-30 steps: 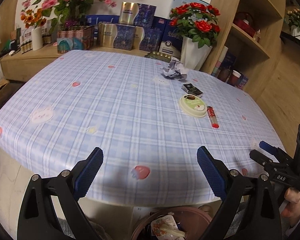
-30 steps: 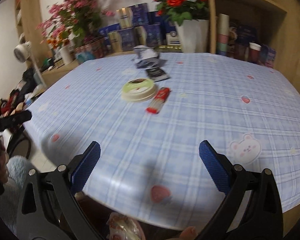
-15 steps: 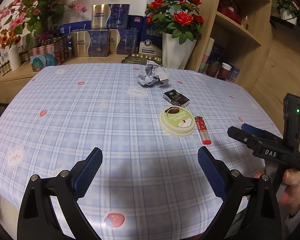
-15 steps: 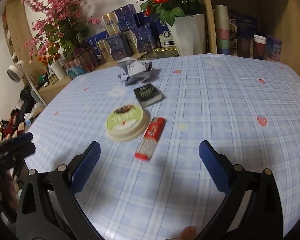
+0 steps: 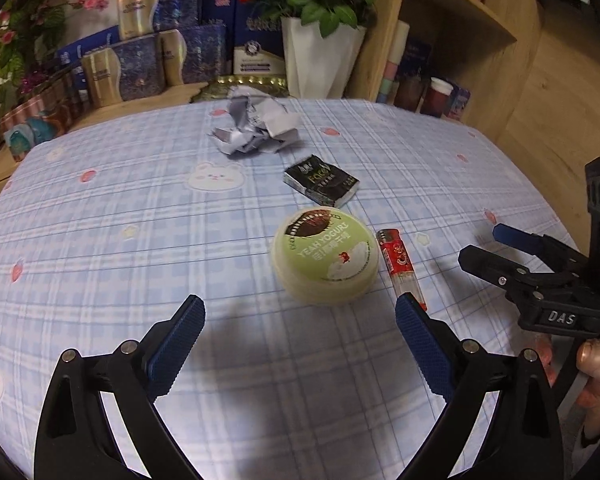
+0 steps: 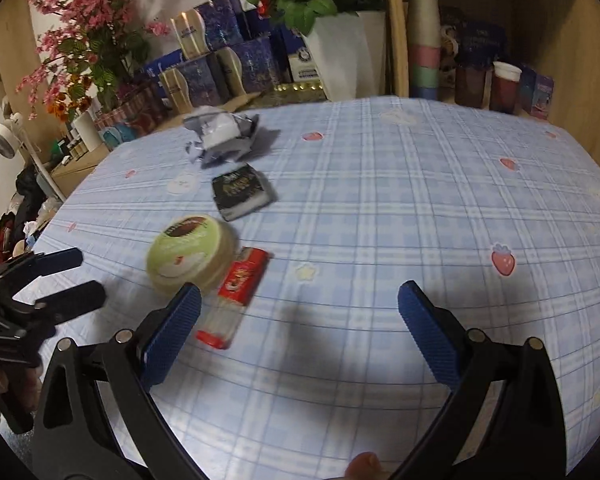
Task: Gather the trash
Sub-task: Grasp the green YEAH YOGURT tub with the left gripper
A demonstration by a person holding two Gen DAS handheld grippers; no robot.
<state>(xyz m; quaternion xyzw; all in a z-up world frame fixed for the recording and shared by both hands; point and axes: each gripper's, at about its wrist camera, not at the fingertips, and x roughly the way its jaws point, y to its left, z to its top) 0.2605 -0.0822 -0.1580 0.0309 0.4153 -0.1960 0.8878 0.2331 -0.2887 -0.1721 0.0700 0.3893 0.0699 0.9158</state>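
The counter [image 5: 100,240] is being covered by a smooth pale-blue plaid cloth printed with strawberries, bears and small flowers. Four pieces of trash are being shown on it in a loose line. Farthest back, a crumpled ball of white and grey paper [image 5: 256,126] is lying with sharp, creased folds. Nearer, a small flat black packet with gold lettering and a white edge [image 5: 321,185] is resting apart from the paper. Next, a round, squat yogurt tub of cream plastic with a green printed foil lid [image 5: 326,255] is standing upright, and a slim red lighter with a clear plastic end [image 5: 400,266] is lying just beside the tub's right side.

The left gripper [image 5: 300,336] is being held low over the cloth with its jaws spread wide, nothing between the knurled blue rubber pads [image 5: 176,344]; the tub and the lighter are sitting just ahead of it. The right gripper [image 6: 300,320] is likewise being held with its jaws spread and empty, its left pad [image 6: 172,330] overlapping the blurred tub [image 6: 190,254] and lighter [image 6: 236,294] in the right wrist view. The packet [image 6: 240,192] and the paper [image 6: 224,136] are being seen farther back.

Behind the counter, glossy blue and gold boxes [image 5: 160,56] and a white faceted vase of red roses [image 5: 320,56] are being displayed.
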